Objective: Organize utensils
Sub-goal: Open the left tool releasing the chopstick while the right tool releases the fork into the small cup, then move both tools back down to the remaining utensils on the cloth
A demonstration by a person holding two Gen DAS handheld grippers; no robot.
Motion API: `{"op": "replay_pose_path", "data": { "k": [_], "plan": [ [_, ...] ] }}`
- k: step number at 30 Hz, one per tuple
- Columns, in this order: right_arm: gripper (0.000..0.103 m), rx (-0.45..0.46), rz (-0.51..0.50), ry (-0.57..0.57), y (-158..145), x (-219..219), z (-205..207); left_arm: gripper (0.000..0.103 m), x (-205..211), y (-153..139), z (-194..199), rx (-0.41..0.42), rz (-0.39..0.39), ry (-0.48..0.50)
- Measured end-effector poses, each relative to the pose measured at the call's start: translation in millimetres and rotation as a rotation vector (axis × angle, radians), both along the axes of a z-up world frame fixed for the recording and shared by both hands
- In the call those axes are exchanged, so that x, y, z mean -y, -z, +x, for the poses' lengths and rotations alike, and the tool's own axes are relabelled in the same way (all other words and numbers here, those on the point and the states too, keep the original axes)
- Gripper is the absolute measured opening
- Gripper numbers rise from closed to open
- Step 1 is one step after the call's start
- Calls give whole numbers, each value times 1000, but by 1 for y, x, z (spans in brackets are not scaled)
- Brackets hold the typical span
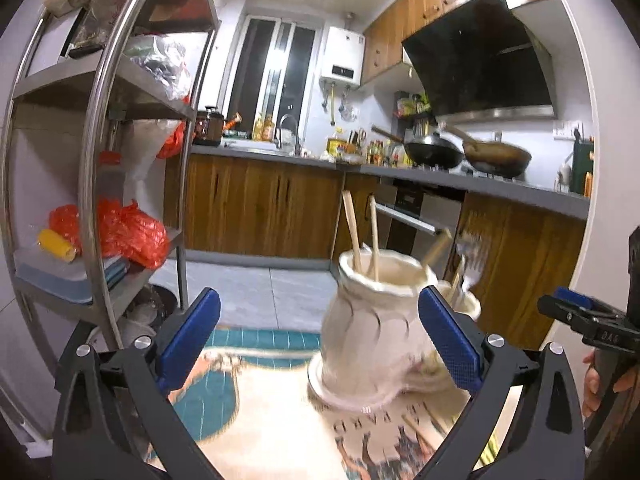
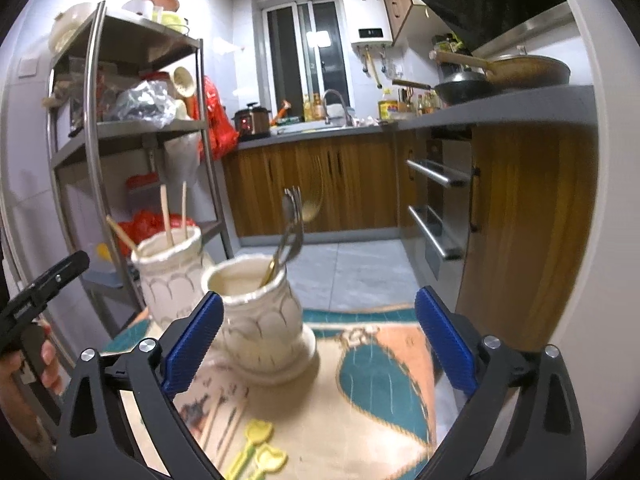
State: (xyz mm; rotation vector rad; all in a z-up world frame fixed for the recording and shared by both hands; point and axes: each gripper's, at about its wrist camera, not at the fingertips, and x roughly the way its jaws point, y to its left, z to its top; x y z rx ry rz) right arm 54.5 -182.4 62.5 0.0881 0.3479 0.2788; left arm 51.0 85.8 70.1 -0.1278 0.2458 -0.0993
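Two cream ceramic jars stand on a patterned tablecloth [image 2: 372,384]. The chopstick jar [image 1: 368,320] holds wooden chopsticks [image 1: 352,232]; it sits just ahead of my left gripper [image 1: 318,300], partly behind its right finger. The left jaws are wide open with nothing between the pads. The second jar [image 2: 260,312] holds a metal fork and spoon [image 2: 290,224] and stands in front of my right gripper [image 2: 318,300], close to its left finger. That gripper is open too and touches nothing. Yellow plastic utensils [image 2: 256,448] lie on the cloth near the front edge.
A steel shelf rack [image 1: 100,160] with bags and boxes stands close on the left. Wooden kitchen cabinets [image 2: 512,216] and an oven with bar handles [image 2: 436,176] are on the right. Two woks [image 1: 464,152] sit on the counter behind.
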Motion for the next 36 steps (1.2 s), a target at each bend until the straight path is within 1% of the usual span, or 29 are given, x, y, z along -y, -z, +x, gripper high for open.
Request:
{"op": "replay_pose_path", "data": {
  "k": [2, 5, 6, 11, 15, 18, 23, 26, 29, 32, 33, 35, 36],
  "plan": [
    [96, -16, -4, 3, 6, 2, -4, 97, 5, 6, -4, -29, 6, 4],
    [96, -45, -8, 2, 14, 6, -10, 97, 14, 18, -7, -94, 9, 23],
    [96, -54, -9, 1, 17, 7, -12, 97, 19, 22, -8, -119, 17, 32],
    [96, -93, -23, -2, 29, 8, -18, 97, 39, 36, -16, -173, 76, 53],
    [96, -123, -29, -8, 35, 8, -24, 97, 49, 49, -18, -246, 69, 97],
    [96, -149, -33, -14, 40, 8, -26, 97, 55, 55, -20, -272, 74, 101],
    [96, -216, -34, -48, 51, 6, -31, 97, 69, 71, -19, -355, 81, 151],
    [96, -249, -38, -71, 56, 3, -34, 97, 72, 76, -17, -373, 105, 145],
    [96, -283, -57, -101, 61, -4, -39, 97, 68, 79, -15, -388, 98, 136],
    [90, -327, -83, -134, 68, -14, -44, 97, 66, 82, -12, -404, 100, 135],
    [83, -351, -88, -146, 71, -18, -45, 97, 66, 83, -11, -407, 103, 136],
    [75, -388, -81, -165, 75, -21, -46, 97, 66, 83, -11, -410, 105, 143],
    [67, -410, -78, -176, 78, -23, -45, 97, 66, 83, -10, -410, 103, 148]
  ]
}}
